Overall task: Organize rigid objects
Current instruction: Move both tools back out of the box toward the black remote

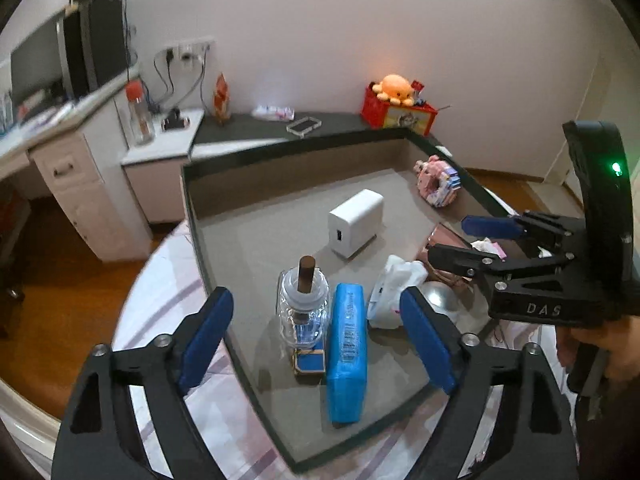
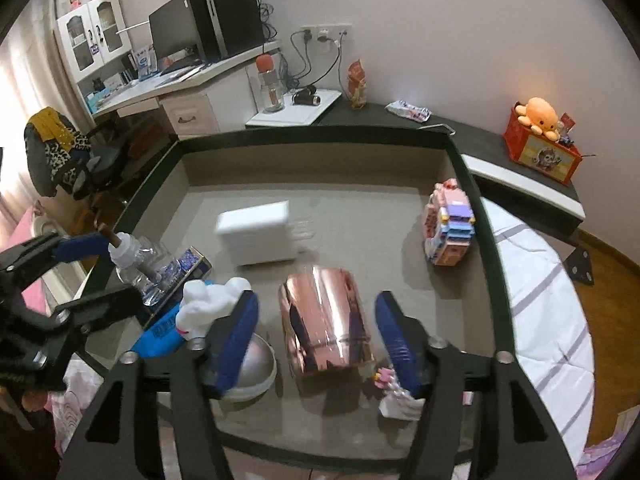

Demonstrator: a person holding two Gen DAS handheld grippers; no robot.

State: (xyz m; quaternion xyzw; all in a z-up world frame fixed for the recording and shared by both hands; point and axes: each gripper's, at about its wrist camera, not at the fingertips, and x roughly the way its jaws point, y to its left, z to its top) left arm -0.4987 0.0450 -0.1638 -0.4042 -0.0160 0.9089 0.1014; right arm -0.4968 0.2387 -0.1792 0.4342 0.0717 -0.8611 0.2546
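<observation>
**A:** Hovering over the near end of the tray (image 1: 192, 200), the left hand-held gripper (image 1: 316, 340) stood with its jaws spread wide, gripping nothing. Between its blue pads (image 1: 206, 336) sat a clear glass bottle (image 1: 304, 312) with a brown stopper, upright on a small blue-and-gold box (image 1: 309, 362). A blue case (image 1: 347, 352) lay flat just right of it, touching or nearly touching the box.

**B:** And the right hand-held gripper (image 2: 316, 344)?

**A:** Also released. A shiny rose-gold cylinder (image 2: 326, 324) lay on its side between the pads, with a gap on both sides. A silver dome (image 2: 256, 372) sat just left of it, partly behind the left pad. Something small, pink and white (image 2: 394, 396), lay by the right pad; I could not tell what.

**B:** Rest of the tray?

**A:** A white charger block (image 2: 258, 236) sat near the middle, blurred in the right wrist view. A pink brick-built figure (image 2: 450, 228) stood against the right wall. A white crumpled item (image 1: 394, 288) sat between the blue case and the dome. The tray rested on a striped bed (image 2: 540, 304).
</observation>
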